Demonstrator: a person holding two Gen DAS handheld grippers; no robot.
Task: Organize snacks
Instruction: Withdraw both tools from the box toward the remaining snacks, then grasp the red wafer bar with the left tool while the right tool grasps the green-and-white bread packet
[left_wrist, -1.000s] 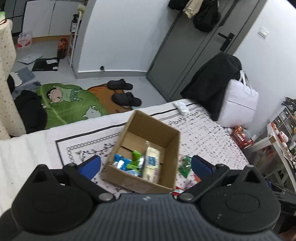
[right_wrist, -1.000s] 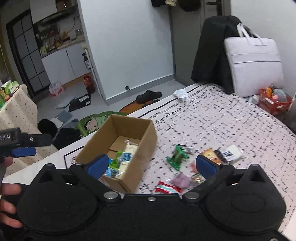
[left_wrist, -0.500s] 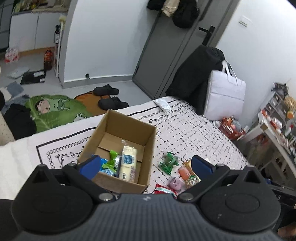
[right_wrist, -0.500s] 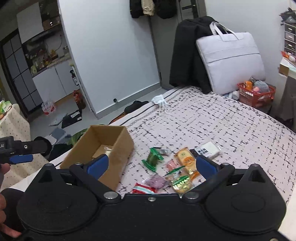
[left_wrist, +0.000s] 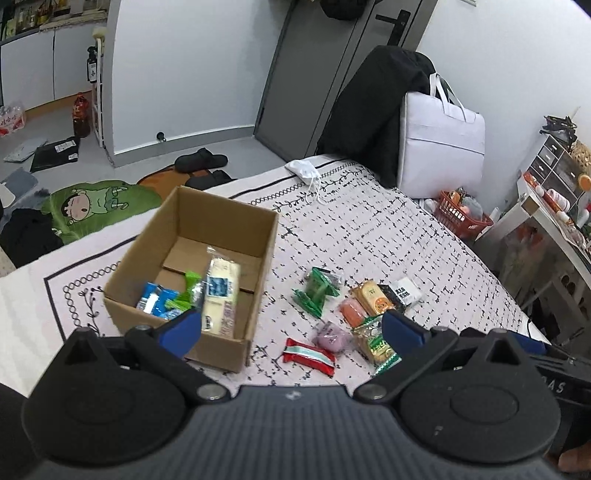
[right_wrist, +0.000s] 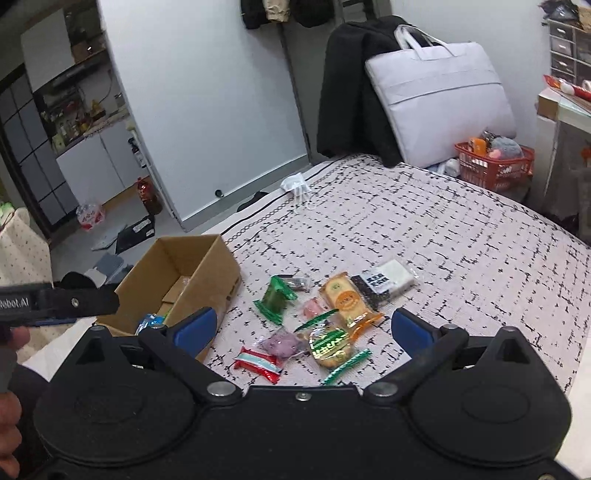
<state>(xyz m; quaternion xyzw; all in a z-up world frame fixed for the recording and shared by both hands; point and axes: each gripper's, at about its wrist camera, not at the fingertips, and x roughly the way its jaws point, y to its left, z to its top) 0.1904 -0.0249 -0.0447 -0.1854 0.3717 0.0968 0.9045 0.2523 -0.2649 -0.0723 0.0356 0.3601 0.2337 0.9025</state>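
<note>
An open cardboard box (left_wrist: 225, 218) (right_wrist: 218, 269) sits on the patterned bed and holds a pale yellow packet (left_wrist: 221, 295), a blue packet (left_wrist: 155, 301) and a green one. Loose snacks lie to its right: a green packet (left_wrist: 317, 290) (right_wrist: 275, 297), an orange packet (left_wrist: 371, 297) (right_wrist: 345, 297), a black-and-white packet (left_wrist: 402, 290) (right_wrist: 384, 280), a purple sweet (left_wrist: 332, 336) (right_wrist: 280, 343), a red striped bar (left_wrist: 308, 356) (right_wrist: 258, 363) and a green-gold cracker pack (right_wrist: 330, 345). My left gripper (left_wrist: 291, 326) is open above the box's near corner. My right gripper (right_wrist: 301, 328) hangs open over the loose snacks, holding nothing.
A white face mask (left_wrist: 304, 170) lies at the bed's far edge. A black coat and a white bag (left_wrist: 443, 144) lean at the bed's far corner. A red basket (right_wrist: 495, 166) sits on the floor at right; slippers (left_wrist: 201, 162) and a green mat lie left.
Both views have swung right and dipped toward the bed, so the loose snacks now sit between the fingers. The right gripper has moved from over the box to over the snack pile.
</note>
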